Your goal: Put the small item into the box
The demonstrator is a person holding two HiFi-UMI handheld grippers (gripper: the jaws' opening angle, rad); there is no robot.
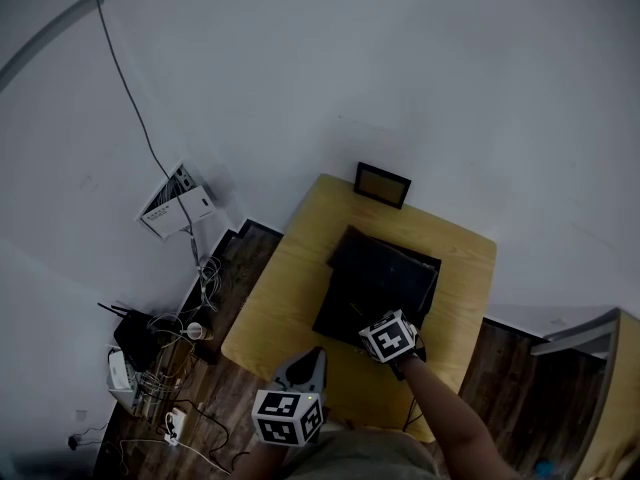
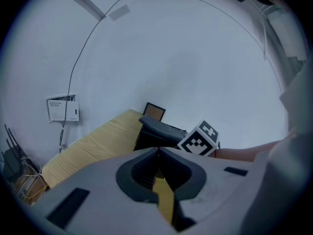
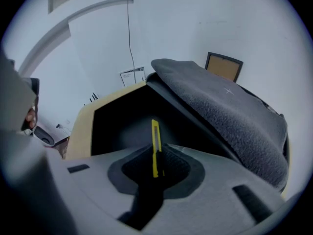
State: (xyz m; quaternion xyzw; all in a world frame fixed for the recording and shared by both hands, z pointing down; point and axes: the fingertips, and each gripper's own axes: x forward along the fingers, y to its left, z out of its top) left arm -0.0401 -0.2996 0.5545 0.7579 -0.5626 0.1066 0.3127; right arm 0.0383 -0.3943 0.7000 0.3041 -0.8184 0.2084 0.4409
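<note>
A dark box (image 1: 375, 273) lies on the yellow table (image 1: 290, 278). In the right gripper view its black inside (image 3: 122, 116) is exposed, and its grey felt lid (image 3: 230, 111) stands raised to the right. My right gripper (image 3: 156, 153) is shut on a thin yellow utility knife (image 3: 155, 141), whose tip reaches over the box's opening. Seen from the head view, the right gripper (image 1: 385, 330) is at the box's near edge. My left gripper (image 1: 310, 360) hovers at the table's front edge, its jaws (image 2: 157, 153) shut with nothing between them.
A small framed picture (image 1: 382, 184) leans on the wall at the table's far edge. A white device (image 1: 175, 203) with a cable hangs on the wall to the left. Cables and clutter (image 1: 160, 358) lie on the floor to the left. Light furniture (image 1: 600, 368) stands at the right.
</note>
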